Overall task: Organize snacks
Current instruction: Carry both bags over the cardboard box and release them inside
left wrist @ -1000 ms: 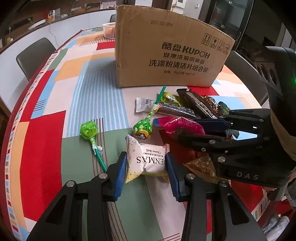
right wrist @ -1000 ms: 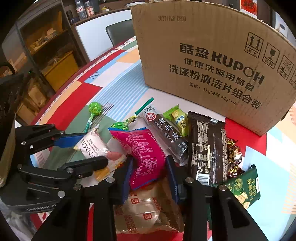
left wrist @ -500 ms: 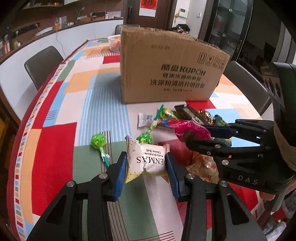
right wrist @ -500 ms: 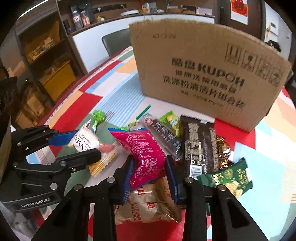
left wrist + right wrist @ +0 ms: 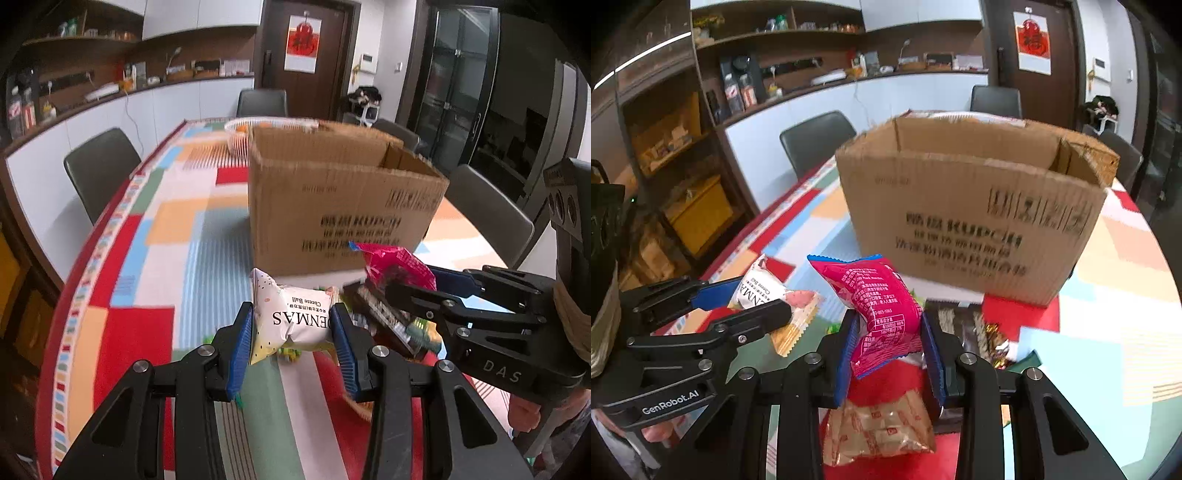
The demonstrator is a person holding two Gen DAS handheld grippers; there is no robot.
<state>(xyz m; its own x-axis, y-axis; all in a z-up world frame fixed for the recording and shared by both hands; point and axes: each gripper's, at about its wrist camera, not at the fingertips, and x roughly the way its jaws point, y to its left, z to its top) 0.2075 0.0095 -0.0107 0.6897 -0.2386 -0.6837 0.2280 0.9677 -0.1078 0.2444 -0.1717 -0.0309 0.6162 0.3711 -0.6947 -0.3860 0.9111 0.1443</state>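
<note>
My left gripper (image 5: 293, 334) is shut on a white cheese ball snack packet (image 5: 291, 319), held above the table. My right gripper (image 5: 890, 341) is shut on a pink snack packet (image 5: 881, 301), also lifted. Each gripper shows in the other's view: the right one (image 5: 388, 284) with the pink packet (image 5: 397, 264) at the right, the left one (image 5: 753, 301) with the white packet (image 5: 762, 291) at the left. An open cardboard box (image 5: 340, 206) (image 5: 975, 210) stands just beyond both packets. A tan biscuit packet (image 5: 882, 428) and dark wrappers (image 5: 964, 325) lie on the table below.
The table has a colourful patchwork cloth (image 5: 155, 258). A white basket (image 5: 240, 133) sits behind the box. Dark chairs (image 5: 99, 170) (image 5: 816, 140) stand around the table. A person's hand (image 5: 661, 434) holds the left gripper's handle.
Both grippers have risen with their packets and tilted up, so the box's open top and the room behind now show. The snacks left on the table have dropped low in both views.
</note>
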